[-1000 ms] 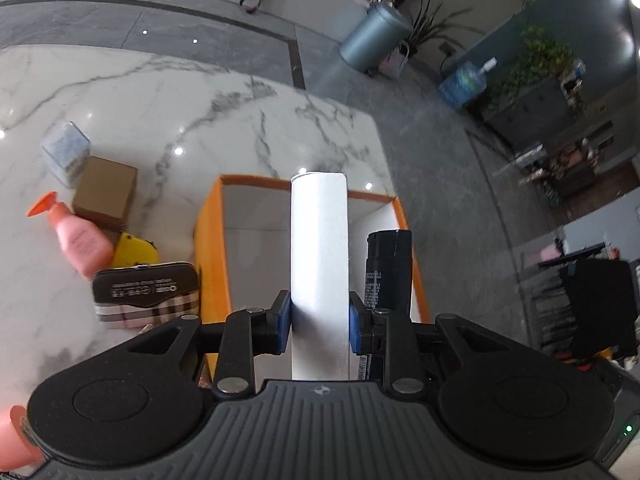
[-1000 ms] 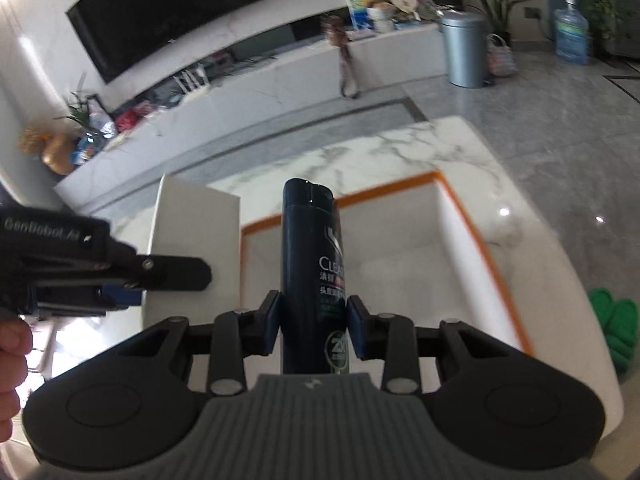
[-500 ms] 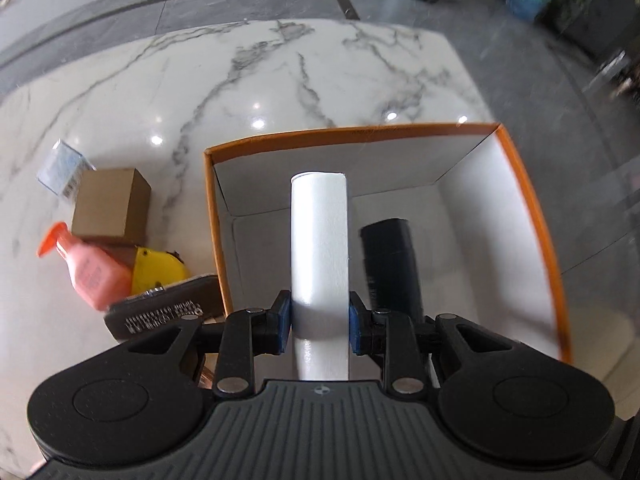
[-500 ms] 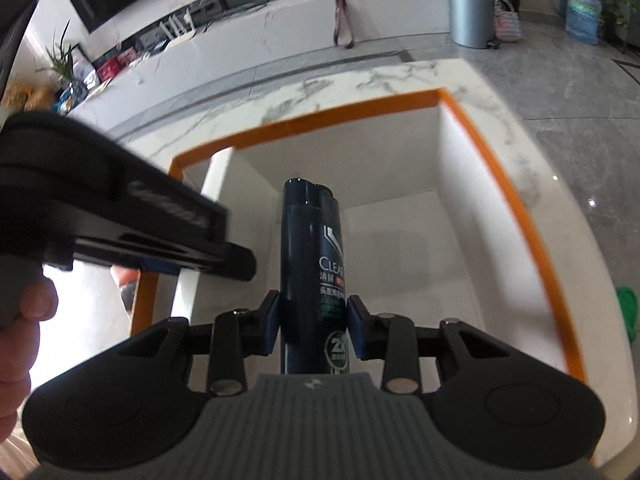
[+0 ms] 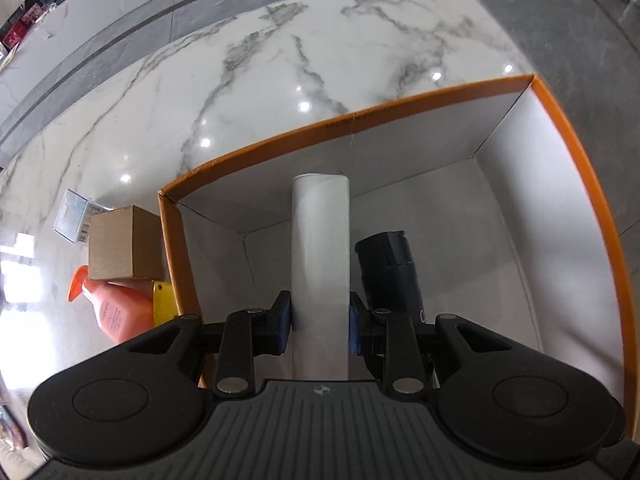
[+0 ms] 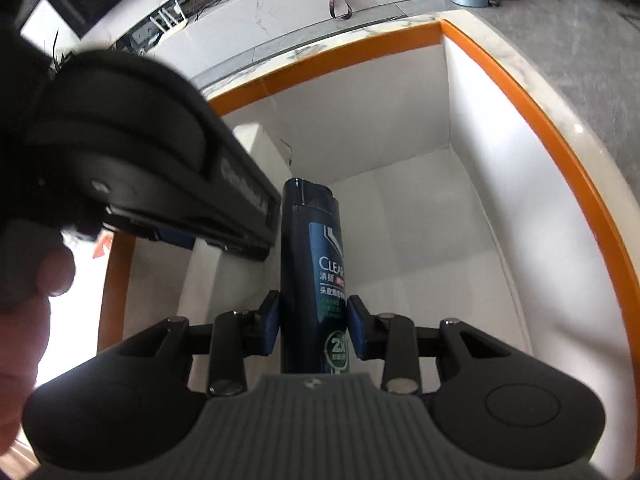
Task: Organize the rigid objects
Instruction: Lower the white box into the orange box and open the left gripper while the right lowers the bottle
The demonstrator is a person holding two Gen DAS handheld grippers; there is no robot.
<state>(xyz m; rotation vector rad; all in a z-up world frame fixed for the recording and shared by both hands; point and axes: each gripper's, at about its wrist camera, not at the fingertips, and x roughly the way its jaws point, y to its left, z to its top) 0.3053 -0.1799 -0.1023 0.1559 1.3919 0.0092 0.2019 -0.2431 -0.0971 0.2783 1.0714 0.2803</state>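
Note:
My left gripper [image 5: 320, 326] is shut on a tall white box [image 5: 320, 248] and holds it inside the orange-rimmed white box [image 5: 560, 128]. My right gripper [image 6: 314, 326] is shut on a dark blue Clear shampoo bottle [image 6: 312, 272], also down inside the orange-rimmed box [image 6: 540, 104]. The bottle shows in the left wrist view [image 5: 388, 276] just right of the white box. The left gripper's body [image 6: 132, 168] fills the upper left of the right wrist view, close beside the bottle.
On the marble table [image 5: 280, 72] left of the orange box lie a brown cardboard box [image 5: 120, 244], a clear plastic box [image 5: 74, 216], a pink bottle with an orange cap [image 5: 112, 308] and a yellow item [image 5: 162, 300].
Both grippers have moved down and forward into the orange box with their objects. The box walls now surround the white box and the shampoo bottle.

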